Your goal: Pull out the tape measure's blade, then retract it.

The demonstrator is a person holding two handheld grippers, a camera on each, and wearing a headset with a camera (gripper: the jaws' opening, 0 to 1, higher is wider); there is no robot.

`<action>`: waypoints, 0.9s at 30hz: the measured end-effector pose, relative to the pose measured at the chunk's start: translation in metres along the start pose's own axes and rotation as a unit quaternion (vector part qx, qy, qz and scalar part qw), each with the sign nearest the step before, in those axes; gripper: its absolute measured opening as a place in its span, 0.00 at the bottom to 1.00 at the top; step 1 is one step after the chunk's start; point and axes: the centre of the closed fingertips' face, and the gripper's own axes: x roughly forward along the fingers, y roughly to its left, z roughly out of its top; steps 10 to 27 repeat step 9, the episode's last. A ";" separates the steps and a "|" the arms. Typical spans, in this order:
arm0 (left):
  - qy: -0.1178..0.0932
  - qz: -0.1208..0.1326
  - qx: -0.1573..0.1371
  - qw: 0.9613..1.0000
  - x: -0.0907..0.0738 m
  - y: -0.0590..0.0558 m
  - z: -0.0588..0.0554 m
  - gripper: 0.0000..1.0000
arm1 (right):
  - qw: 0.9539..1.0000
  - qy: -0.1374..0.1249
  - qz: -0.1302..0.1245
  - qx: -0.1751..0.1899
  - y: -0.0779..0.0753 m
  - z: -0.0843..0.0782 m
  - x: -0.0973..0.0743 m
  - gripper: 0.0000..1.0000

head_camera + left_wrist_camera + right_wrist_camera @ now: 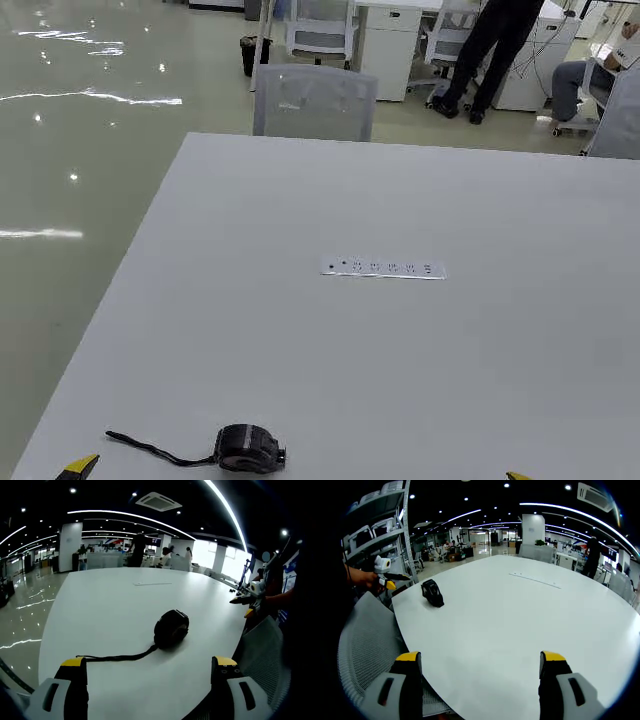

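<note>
A black tape measure (250,448) lies near the front edge of the white table (400,350), its black wrist strap (150,448) trailing to the left and its blade retracted. In the left gripper view the tape measure (171,628) sits just ahead of my left gripper (149,662), which is open with nothing between its yellow-tipped jaws. My right gripper (482,656) is open too, over the table edge, with the tape measure (432,593) well off to its left. In the head view one yellow fingertip (78,467) shows at the bottom left and another fingertip (517,476) at the bottom right.
A flush power strip (383,268) is set into the table's middle. A grey mesh chair (315,100) stands at the far edge, and another mesh chair (365,645) is near me. A person (490,50) stands by desks in the background.
</note>
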 end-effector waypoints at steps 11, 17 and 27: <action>0.000 -0.001 -0.003 1.000 0.002 -0.003 0.002 1.00 | 1.000 0.001 -0.001 0.003 0.000 -0.004 -0.001 1.00; 0.000 -0.001 -0.003 1.000 0.002 -0.003 0.002 1.00 | 1.000 0.001 -0.001 0.003 0.000 -0.004 -0.001 1.00; 0.000 -0.001 -0.003 1.000 0.002 -0.003 0.002 1.00 | 1.000 0.001 -0.001 0.003 0.000 -0.004 -0.001 1.00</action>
